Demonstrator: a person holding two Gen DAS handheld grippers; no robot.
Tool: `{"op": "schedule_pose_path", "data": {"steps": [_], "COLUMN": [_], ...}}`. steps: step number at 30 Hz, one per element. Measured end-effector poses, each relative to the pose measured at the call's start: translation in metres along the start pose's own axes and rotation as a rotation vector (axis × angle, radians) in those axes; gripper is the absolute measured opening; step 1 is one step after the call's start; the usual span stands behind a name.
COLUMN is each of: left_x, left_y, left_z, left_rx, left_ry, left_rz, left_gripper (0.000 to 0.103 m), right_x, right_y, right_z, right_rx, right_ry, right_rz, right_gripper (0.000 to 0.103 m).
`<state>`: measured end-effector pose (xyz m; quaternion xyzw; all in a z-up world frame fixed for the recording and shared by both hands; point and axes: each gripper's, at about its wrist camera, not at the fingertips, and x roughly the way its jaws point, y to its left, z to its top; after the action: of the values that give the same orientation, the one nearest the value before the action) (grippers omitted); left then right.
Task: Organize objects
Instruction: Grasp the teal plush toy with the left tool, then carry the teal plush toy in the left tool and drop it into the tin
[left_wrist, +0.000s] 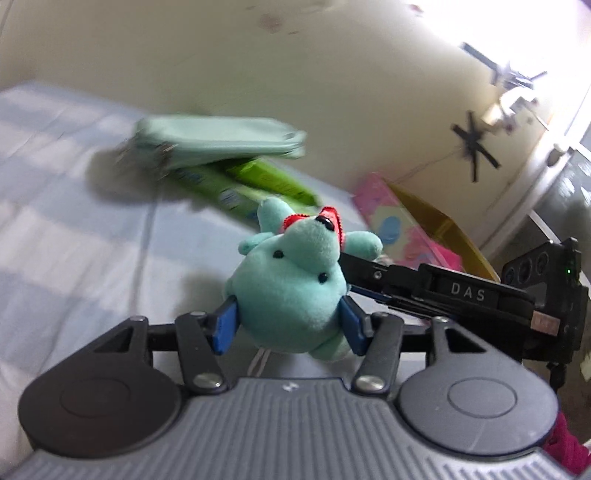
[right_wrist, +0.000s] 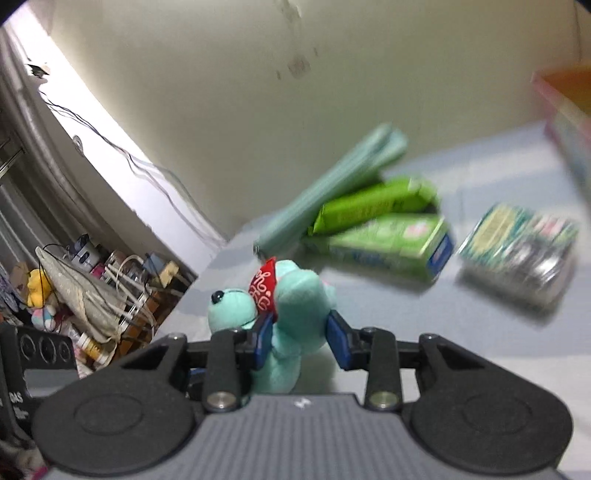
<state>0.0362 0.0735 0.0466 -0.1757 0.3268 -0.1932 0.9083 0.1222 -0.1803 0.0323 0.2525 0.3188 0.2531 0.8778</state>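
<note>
Both grippers clamp one plush (left_wrist: 291, 280): the left gripper (left_wrist: 290, 328) squeezes its body, the right gripper (right_wrist: 301, 341) its lower half. It hangs above the bed (left_wrist: 74, 229), near the green boxes (right_wrist: 388, 229). Opposed pulls could tear it, or blur may hide a weak grip.

Each wrist view looks forward and slightly down along its own fingers, very near. Both share the teal plush (left_wrist: 291, 280) (right_wrist: 291, 295) (seen from opposite sides) and the bed (left_wrist: 74, 229) (right_wrist: 461, 332) behind.
</note>
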Motion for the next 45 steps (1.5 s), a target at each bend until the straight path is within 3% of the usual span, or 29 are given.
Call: {"op": "schedule_pose_path", "data": {"steps": [6,14,18,23,27,31,33,34,39,45], "left_x": [0.033,0.109,0.159,0.21,0.24,0.259,0.266,0.267,0.258,0.212], "left_y": [-0.066,-0.194,-0.248,-0.293,-0.309,-0.318,-0.321,-0.321,-0.318,-0.304], "left_z": [0.011,0.029,0.026,0.015,0.007,-0.001,-0.003,-0.004,-0.009,-0.006], "left_rx": [0.101,0.292,0.354,0.425,0.451,0.486,0.5,0.501,0.509,0.52], "left_ry": [0.048,0.094,0.158,0.231,0.27,0.284,0.289,0.286,0.262,0.173], "left_rz": [-0.084,-0.224,-0.284,-0.301,-0.274,-0.229,-0.201,-0.196,-0.183,-0.173], "left_gripper": [0.059,0.06,0.06,0.061,0.062,0.066,0.068,0.068,0.068,0.068], "right_x": [-0.072,-0.19,-0.23,-0.256,-0.262,-0.259,-0.256,-0.256,-0.262,-0.258], "right_y": [-0.029,-0.096,-0.138,-0.186,-0.213,-0.213,-0.211,-0.21,-0.204,-0.181], "right_z": [0.012,0.042,0.052,0.057,0.059,0.063,0.062,0.059,0.052,0.046], "right_rx": [0.027,0.083,0.131,0.174,0.204,0.118,0.078,0.061,0.037,0.012], "right_ry": [-0.144,-0.378,-0.434,-0.454,-0.45,-0.46,-0.483,-0.498,-0.572,-0.602], "right_rz": [-0.088,-0.245,-0.343,-0.432,-0.461,-0.537,-0.606,-0.625,-0.653,-0.657], "right_gripper": [0.032,0.032,0.032,0.033,0.034,0.034,0.059,0.061,0.062,0.062]}}
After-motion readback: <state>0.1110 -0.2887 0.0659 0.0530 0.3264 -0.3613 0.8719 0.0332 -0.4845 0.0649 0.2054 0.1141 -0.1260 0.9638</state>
